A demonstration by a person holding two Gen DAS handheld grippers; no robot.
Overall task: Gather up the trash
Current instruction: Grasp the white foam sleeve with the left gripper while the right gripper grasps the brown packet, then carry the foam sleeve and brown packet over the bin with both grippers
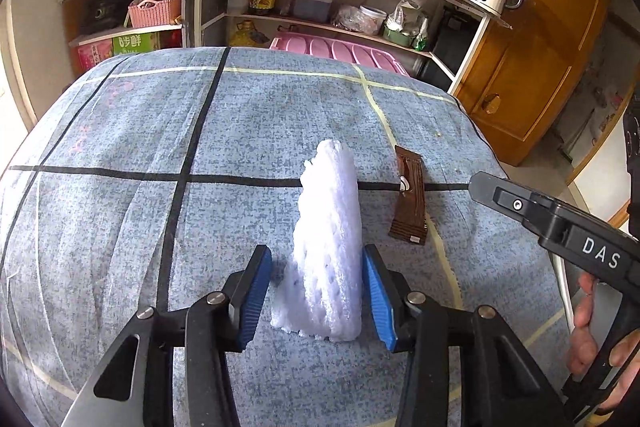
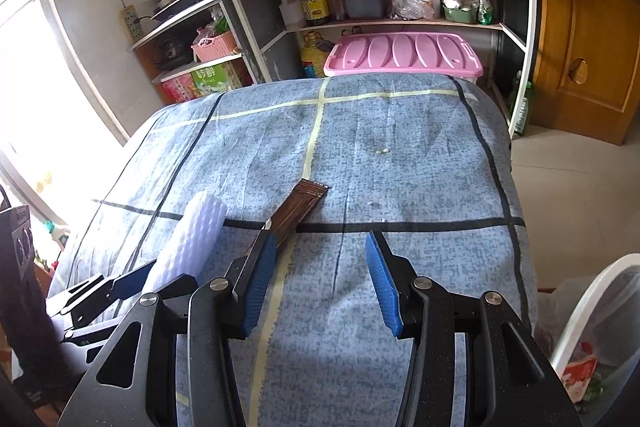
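- The white foam sleeve [image 1: 328,247] is lying on the blue checked cloth [image 1: 160,131] of the counter, its near end sitting right between the spread blue pads of the left claw [image 1: 318,293]; neither pad appears to be touching it.
- Its long axis is running straight away from that claw, along the fingers, so closing should pinch it across its width.
- The brown wrapper [image 1: 410,199] is lying just beside the sleeve, on its right.
- The right claw [image 2: 322,281] is hanging apart and empty, with the wrapper [image 2: 298,211] ahead-left of it.
- The bin [image 2: 592,323] is standing off the counter's right edge.
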